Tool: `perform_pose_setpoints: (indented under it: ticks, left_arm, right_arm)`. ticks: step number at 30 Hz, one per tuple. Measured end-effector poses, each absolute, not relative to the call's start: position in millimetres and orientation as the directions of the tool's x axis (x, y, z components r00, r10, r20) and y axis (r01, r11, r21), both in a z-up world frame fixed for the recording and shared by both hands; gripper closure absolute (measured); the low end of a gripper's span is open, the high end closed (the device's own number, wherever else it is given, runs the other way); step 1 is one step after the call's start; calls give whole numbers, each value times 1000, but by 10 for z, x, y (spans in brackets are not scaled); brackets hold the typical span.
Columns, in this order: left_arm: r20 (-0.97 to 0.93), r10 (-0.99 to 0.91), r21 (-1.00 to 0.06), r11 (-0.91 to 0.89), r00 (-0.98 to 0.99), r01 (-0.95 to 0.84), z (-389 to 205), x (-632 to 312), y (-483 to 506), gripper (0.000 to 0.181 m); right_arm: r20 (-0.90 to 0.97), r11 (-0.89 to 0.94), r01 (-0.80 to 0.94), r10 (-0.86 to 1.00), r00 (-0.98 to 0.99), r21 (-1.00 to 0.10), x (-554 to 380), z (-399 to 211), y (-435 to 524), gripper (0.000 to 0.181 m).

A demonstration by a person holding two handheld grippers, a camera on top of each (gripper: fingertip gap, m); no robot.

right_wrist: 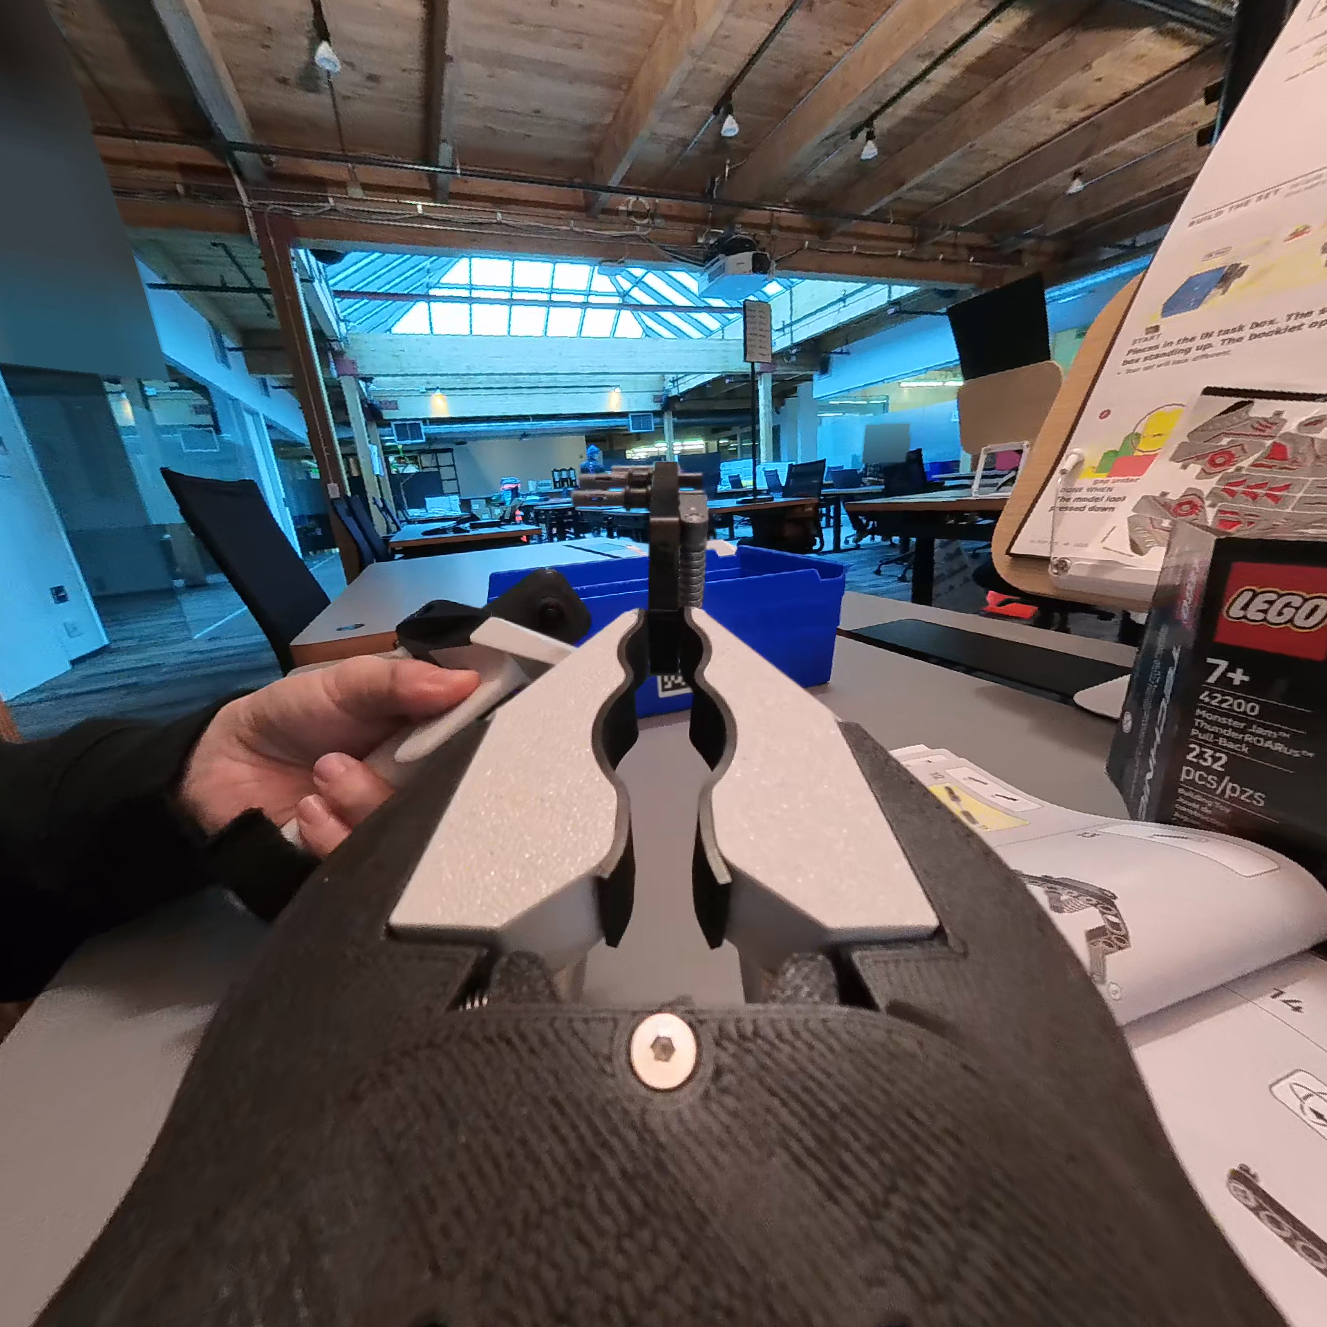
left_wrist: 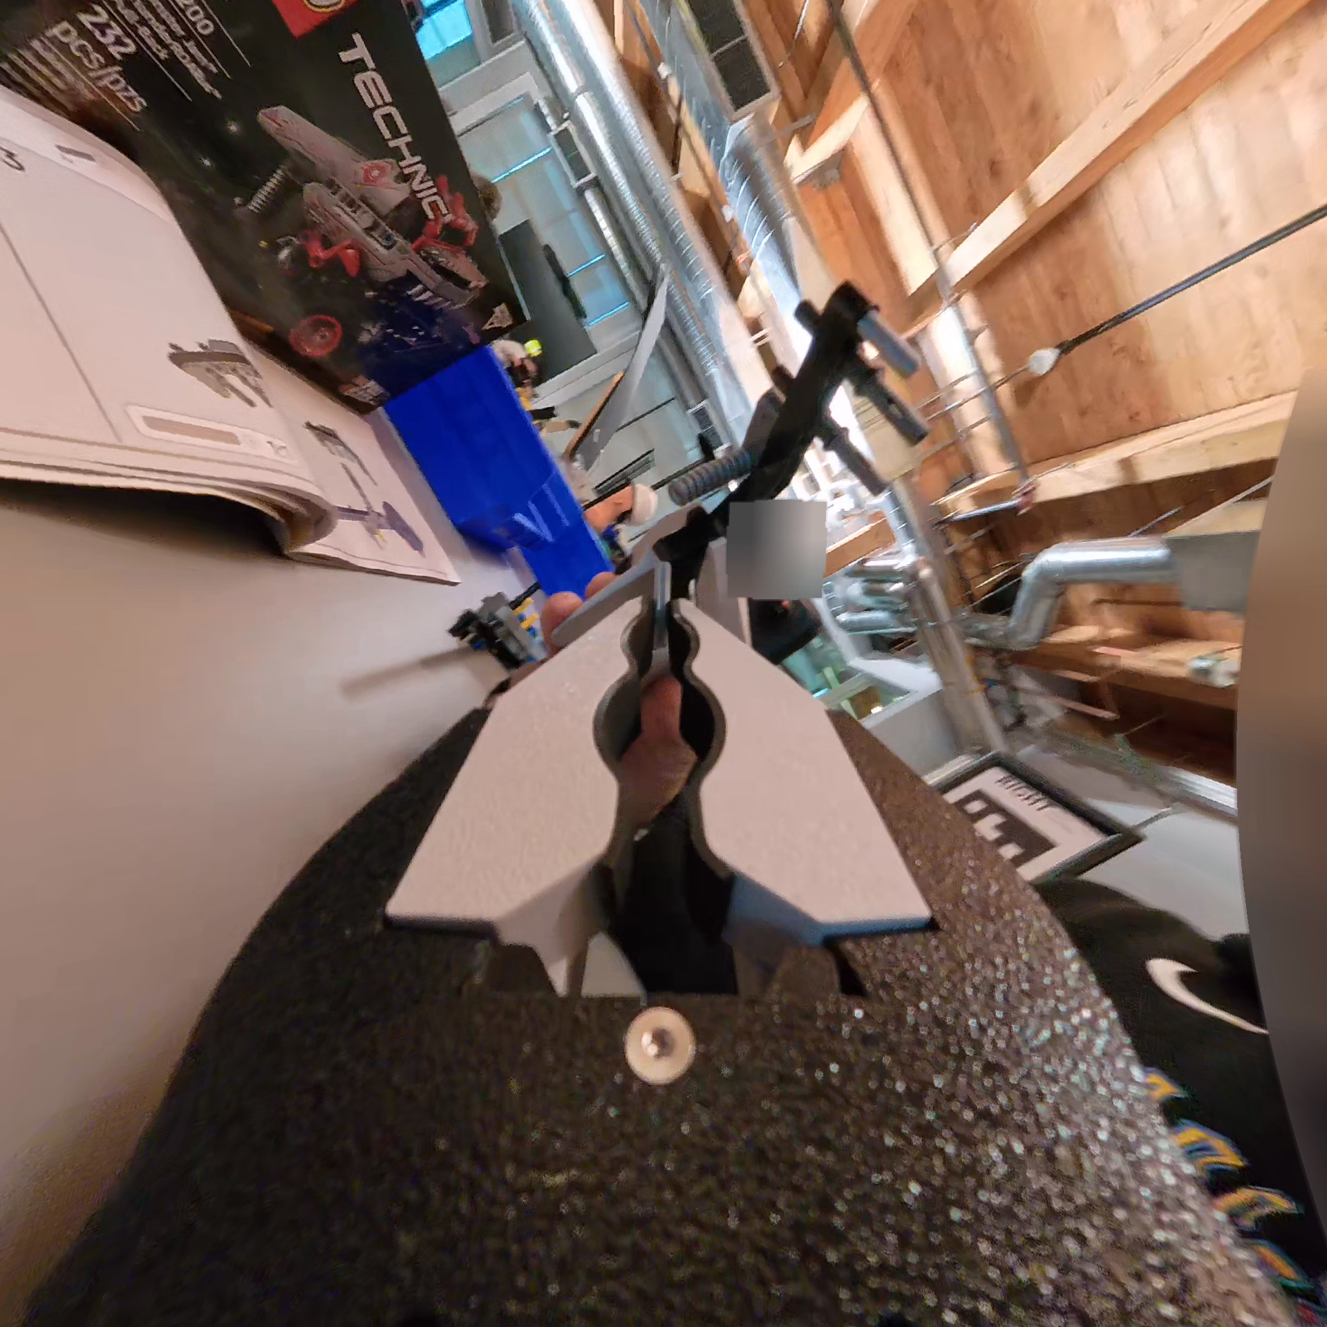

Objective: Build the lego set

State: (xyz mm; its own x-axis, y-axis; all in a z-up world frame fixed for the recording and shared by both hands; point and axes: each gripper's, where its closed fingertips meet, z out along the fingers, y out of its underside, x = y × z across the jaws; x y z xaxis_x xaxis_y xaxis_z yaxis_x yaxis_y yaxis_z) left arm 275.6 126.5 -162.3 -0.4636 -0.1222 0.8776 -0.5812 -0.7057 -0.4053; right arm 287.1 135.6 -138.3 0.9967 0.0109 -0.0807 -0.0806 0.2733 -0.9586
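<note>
My right gripper (right_wrist: 664,632) is shut on a black Lego assembly (right_wrist: 669,531) and holds it upright above the table. The assembly has a grey ribbed piece (right_wrist: 693,567) on its side and pins across its top. In the left wrist view the same assembly (left_wrist: 833,388) rises just beyond my left gripper (left_wrist: 664,621). My left gripper's jaws are closed with no Lego piece between them, and a finger of the right gripper (left_wrist: 617,599) lies right at its tips. In the right wrist view the left gripper (right_wrist: 503,646) sits beside the right gripper's left finger, held by a hand (right_wrist: 309,739).
A blue bin (right_wrist: 775,610) stands on the grey table (right_wrist: 933,704) behind the grippers. A small partly built model (left_wrist: 495,635) lies near the bin. An open instruction booklet (right_wrist: 1149,905) and the Lego box (right_wrist: 1249,682) are at the right, under a sheet on a stand (right_wrist: 1149,359). My two grippers' fingertips are within a few centimetres of each other.
</note>
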Motion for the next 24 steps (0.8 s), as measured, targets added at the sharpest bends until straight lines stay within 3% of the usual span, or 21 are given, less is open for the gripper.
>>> perform_pose_setpoints:
  ticks: [3,5,8,11,15,18,20,21,22,24]
  left_arm:
    - [850,-232,-490,-678,-473,-548,-1667,2776,1280,180]
    - [779,-395,-619,-612,-487,-492,-1723,2794,1304,180]
    - [420,-765,-902,-291,-488,-320,-1812,2828,1378,179]
    - [66,-905,-984,12,-420,-179,-1755,2828,1439,180]
    - [-380,-879,-905,417,-286,-79,-1765,2846,1516,180]
    - [-770,-625,-626,779,-127,-36,-1684,2828,1592,180]
    - [-911,-403,-400,915,-85,-52,-1718,2827,1583,180]
    - [-934,-342,-338,940,-104,-56,-1780,2835,1551,180]
    - [-936,-328,-323,945,-129,-55,-1840,2842,1513,180]
    - [-878,-445,-448,894,-178,-27,-1866,2835,1416,180]
  right_arm:
    - [-75,254,-75,12,997,-964,2844,-1413,1387,176]
    - [-82,236,-73,-29,996,-969,2883,-1441,1404,176]
    - [-180,252,-159,-62,982,-955,2988,-1447,1388,176]
    - [-204,229,-179,-92,975,-957,3036,-1490,1393,176]
    - [-235,190,-217,-78,969,-957,2988,-1553,1452,176]
    - [-293,185,-277,-63,954,-943,2986,-1564,1464,176]
    - [-349,186,-337,-37,936,-923,2983,-1558,1464,176]
    - [-380,192,-366,-40,924,-911,3001,-1556,1460,176]
    - [-401,191,-387,-39,915,-902,3006,-1559,1459,176]
    - [-395,186,-383,-34,918,-905,2988,-1555,1462,176]
